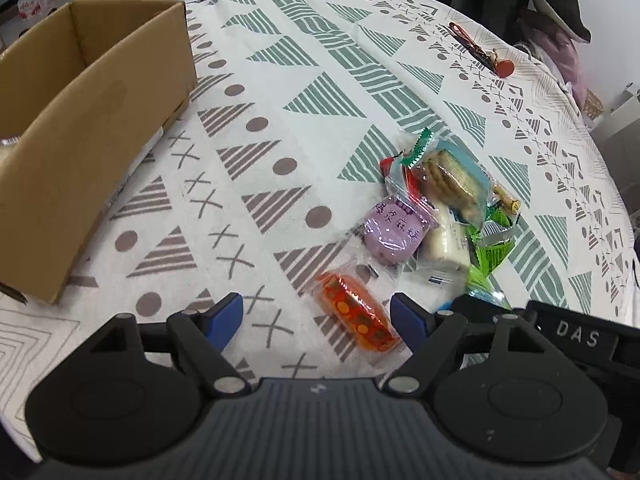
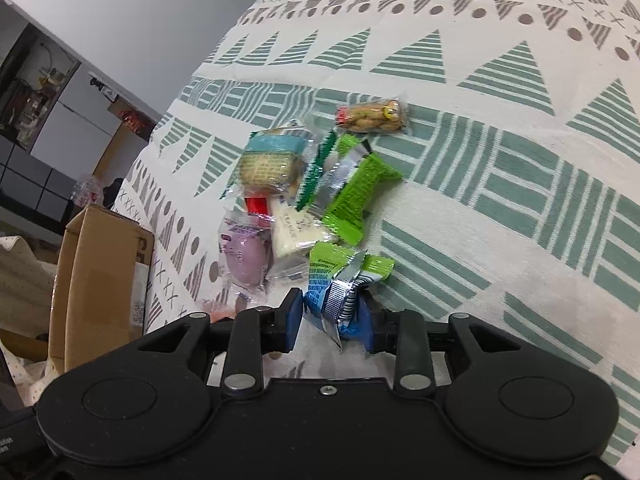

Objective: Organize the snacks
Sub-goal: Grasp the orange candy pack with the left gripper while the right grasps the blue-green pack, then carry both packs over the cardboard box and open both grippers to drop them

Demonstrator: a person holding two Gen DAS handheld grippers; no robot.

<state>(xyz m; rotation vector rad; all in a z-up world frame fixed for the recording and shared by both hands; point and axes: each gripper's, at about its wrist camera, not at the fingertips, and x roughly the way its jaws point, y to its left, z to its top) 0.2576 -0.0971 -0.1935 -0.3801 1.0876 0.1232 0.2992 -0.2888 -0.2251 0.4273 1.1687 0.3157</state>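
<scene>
We've got the left gripper (image 1: 316, 316) spread wide around the light, crinkly orange snack (image 1: 358, 318), best pinched across its middle, while the right gripper (image 2: 330, 318) nips the slippery blue packet (image 2: 338, 300).

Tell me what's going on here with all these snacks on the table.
A person is sorting wrapped snacks with two hand-held tongs. The left tongs are open around an orange-wrapped snack at the near edge of the pile. The right tongs are closing on a blue-and-silver packet, though a firm grip isn't clear. The cardboard box sits open to the left on the patterned tablecloth; what it holds can't be seen.
</scene>
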